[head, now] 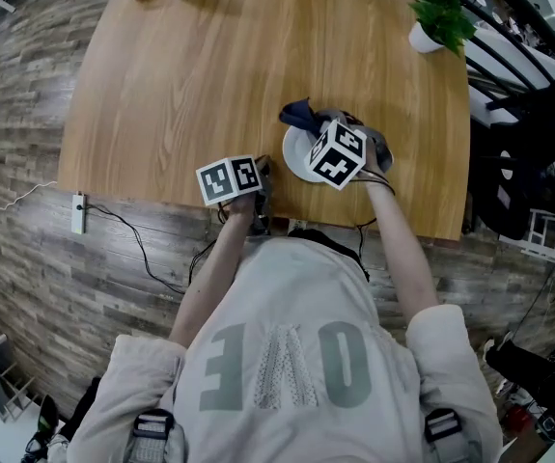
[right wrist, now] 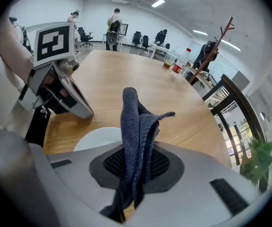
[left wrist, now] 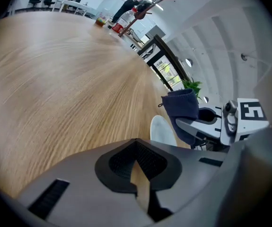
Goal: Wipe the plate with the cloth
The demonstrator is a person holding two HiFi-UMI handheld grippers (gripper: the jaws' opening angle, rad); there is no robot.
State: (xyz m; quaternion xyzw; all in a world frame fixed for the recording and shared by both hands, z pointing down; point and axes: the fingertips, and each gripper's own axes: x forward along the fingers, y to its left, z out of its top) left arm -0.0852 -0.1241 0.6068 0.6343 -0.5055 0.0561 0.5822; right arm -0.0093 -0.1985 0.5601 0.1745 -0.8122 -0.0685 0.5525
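The right gripper (right wrist: 136,164) pinches the dark blue cloth (right wrist: 136,122) tight, and the cloth sticks up past its jaws. I think it is held this way so the loose end can rub the white plate (head: 299,159). The plate sits on the tabletop (head: 190,75), near the person's edge. The left gripper (left wrist: 138,164) is pressed together with nothing in it. It is just beside the plate, maybe ready to steady it. From above, the right gripper covers most of the plate, so I cannot tell if the cloth touches it.
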